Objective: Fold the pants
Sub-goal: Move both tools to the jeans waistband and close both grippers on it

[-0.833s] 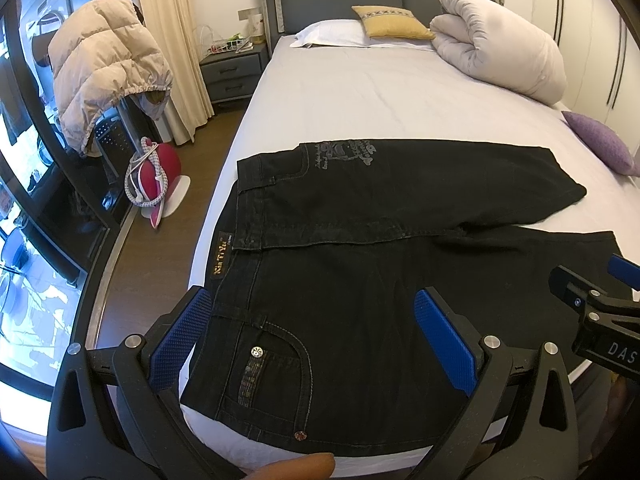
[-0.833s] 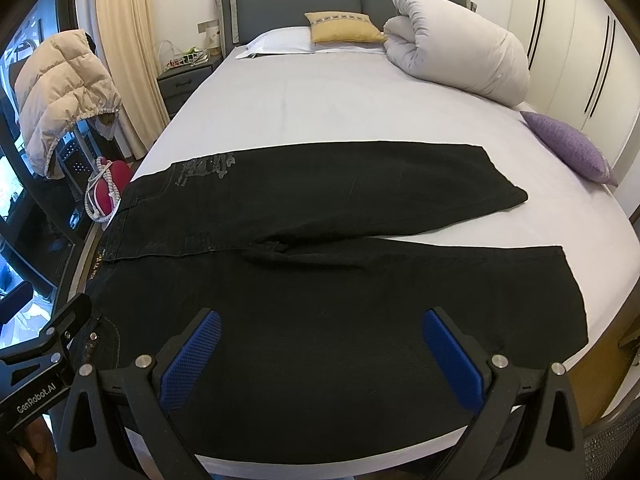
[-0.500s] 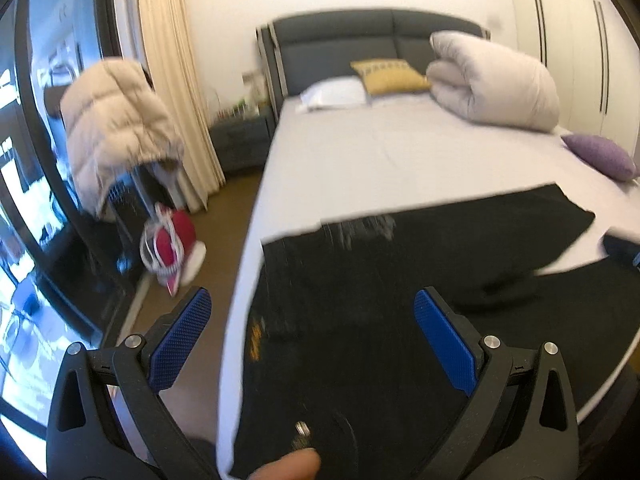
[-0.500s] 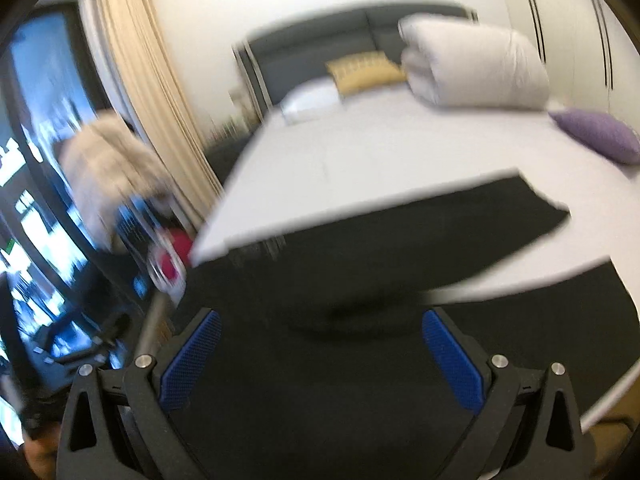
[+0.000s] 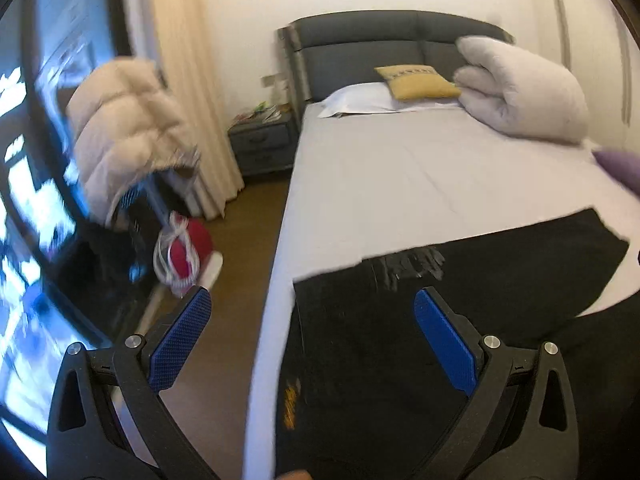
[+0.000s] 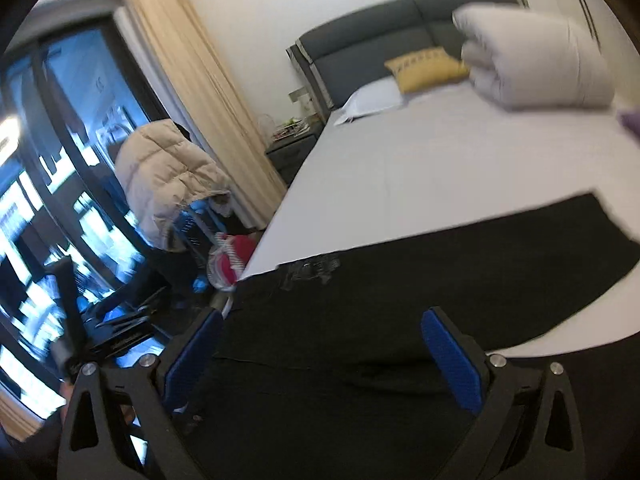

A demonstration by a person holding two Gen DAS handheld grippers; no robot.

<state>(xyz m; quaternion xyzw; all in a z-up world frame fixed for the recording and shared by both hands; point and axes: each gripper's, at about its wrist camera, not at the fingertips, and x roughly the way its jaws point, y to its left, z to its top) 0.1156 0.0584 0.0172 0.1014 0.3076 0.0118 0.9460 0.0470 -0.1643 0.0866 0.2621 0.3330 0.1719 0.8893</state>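
Black pants (image 5: pixel 400 340) lie flat on the white bed (image 5: pixel 380 184), waistband at the left bed edge, legs running right. They also show in the right wrist view (image 6: pixel 380 320). My left gripper (image 5: pixel 312 340) is open and empty, low over the waistband end at the bed's left edge. My right gripper (image 6: pixel 324 352) is open and empty, low over the seat and upper legs. The near part of the pants is hidden below both grippers.
A rolled white duvet (image 5: pixel 520 88), a yellow cushion (image 5: pixel 416 82) and a white pillow (image 5: pixel 360 100) lie at the headboard. A nightstand (image 5: pixel 262 140), a curtain, a beige puffer jacket (image 5: pixel 124 136) and a red item (image 5: pixel 188 256) stand left of the bed on the wooden floor.
Both grippers have dropped lower and swung left, so the views tilt up and the pants fill less of the frame. Both stay open and empty.
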